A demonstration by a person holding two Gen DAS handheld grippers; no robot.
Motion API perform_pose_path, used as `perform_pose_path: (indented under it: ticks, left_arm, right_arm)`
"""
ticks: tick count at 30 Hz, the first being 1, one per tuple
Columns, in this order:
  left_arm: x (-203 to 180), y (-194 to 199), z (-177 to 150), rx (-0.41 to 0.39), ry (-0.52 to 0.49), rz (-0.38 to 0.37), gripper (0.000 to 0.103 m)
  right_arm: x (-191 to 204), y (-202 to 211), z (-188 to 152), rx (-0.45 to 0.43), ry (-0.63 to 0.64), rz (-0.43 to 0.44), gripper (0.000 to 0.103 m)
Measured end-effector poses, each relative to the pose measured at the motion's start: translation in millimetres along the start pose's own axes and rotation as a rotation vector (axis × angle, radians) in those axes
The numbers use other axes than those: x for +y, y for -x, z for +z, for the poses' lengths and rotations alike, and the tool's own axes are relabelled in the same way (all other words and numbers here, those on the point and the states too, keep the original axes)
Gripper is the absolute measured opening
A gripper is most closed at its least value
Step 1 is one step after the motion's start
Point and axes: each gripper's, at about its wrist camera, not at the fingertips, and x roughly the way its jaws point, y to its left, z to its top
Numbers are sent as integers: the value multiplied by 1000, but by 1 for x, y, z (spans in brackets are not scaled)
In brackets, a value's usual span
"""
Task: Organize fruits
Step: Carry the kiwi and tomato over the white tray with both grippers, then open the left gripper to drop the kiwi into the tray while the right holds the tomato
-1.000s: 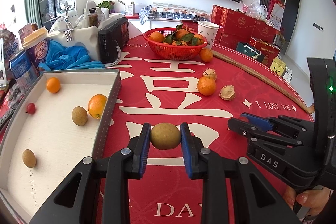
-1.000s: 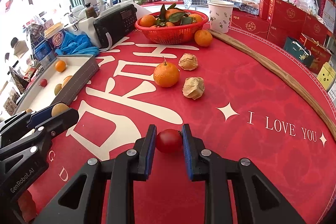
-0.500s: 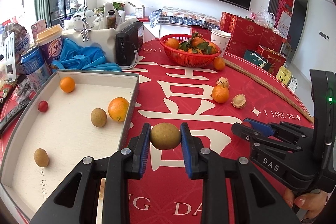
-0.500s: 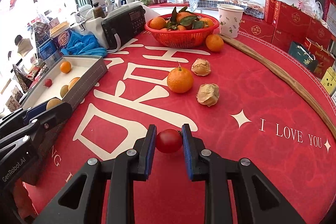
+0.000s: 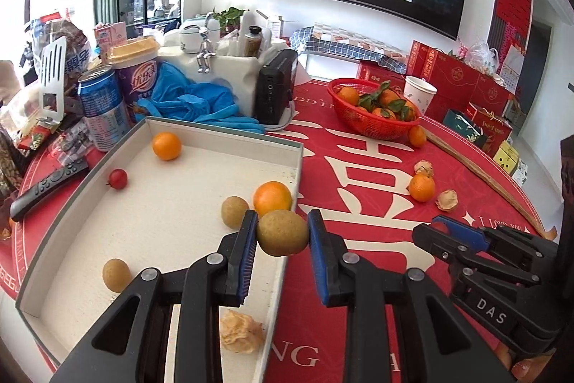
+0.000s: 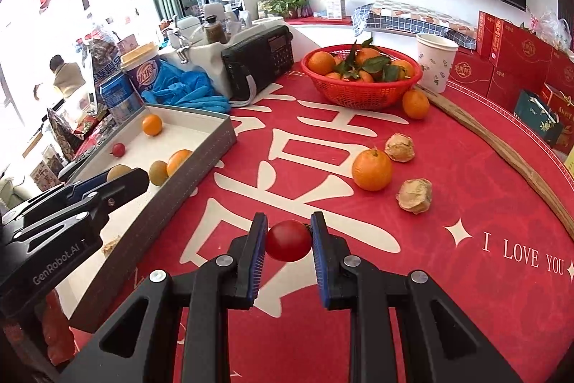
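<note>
Item: left gripper [image 5: 282, 232], clenched on a brown round fruit [image 5: 282, 233], held over the near right rim of the white tray [image 5: 229, 137]
Item: right gripper [image 6: 288, 241], clenched on a small red tomato [image 6: 288, 240], held above the red tablecloth [image 6: 466, 203], well right of the tray
Tray contents: two oranges, two brown fruits, one small red fruit, one papery husk at the near end
Risk: a release here could drop the brown fruit on the rim, sending it off across the cloth; inside, it may knock the orange [image 5: 272, 197] just beyond it. The tomato is soft and a hard squeeze may split it
Pose: both grippers level, pointing far across the table, the left one raised over the tray edge, the right one to its right
</note>
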Motion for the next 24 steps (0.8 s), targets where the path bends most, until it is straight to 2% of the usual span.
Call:
perform_pose_path:
  ticks: [7,14,16,19,24]
  left_arm:
    - [45,-1,-2,21,106,58,31]
    - [79,-7,-12,68,164,120,31]
    - [86,-10,-14,89,185,108,31]
    - [89,-6,-15,83,174,129,31]
    - [89,-2,-18,84,156,119,31]
  right_arm:
    - [47,-15,23,8,63,83,25]
    - [93,-45,37,76,114,196,25]
    - [105,-55,37,96,132,220,25]
    - [118,-66,31,131,171,218,25]
    - [128,-63,24,144,243,177,25]
